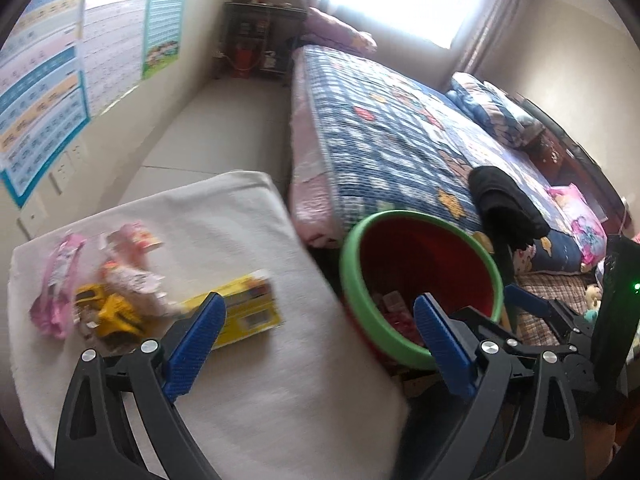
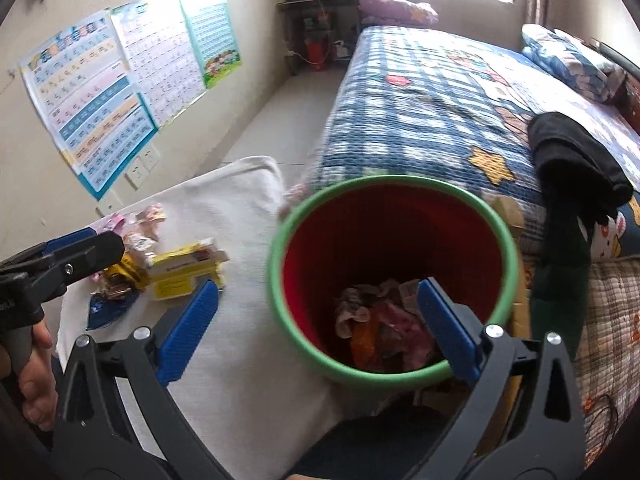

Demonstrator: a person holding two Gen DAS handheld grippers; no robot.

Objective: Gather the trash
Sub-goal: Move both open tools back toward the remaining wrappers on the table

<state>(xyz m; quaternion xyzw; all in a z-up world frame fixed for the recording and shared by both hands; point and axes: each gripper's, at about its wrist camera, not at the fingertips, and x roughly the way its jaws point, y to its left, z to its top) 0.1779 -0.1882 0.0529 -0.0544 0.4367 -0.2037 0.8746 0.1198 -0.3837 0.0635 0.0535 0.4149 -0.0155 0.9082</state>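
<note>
Nearby, bed (image 2: pixel 420 112) flanks bin (image 2: pixel 280 280); blurred wrappers (image 1: pixel 120 280), perhaps.

L gripper (image 1: pixel 318 312) open wide, R gripper (image 2: pixel 318 300) too

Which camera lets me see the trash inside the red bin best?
The right wrist view. It looks almost straight down into the red bin, so the crumpled wrappers at the bottom show clearly. The left wrist view sees the bin from the side; only a small bit of trash shows behind the near rim.
</note>
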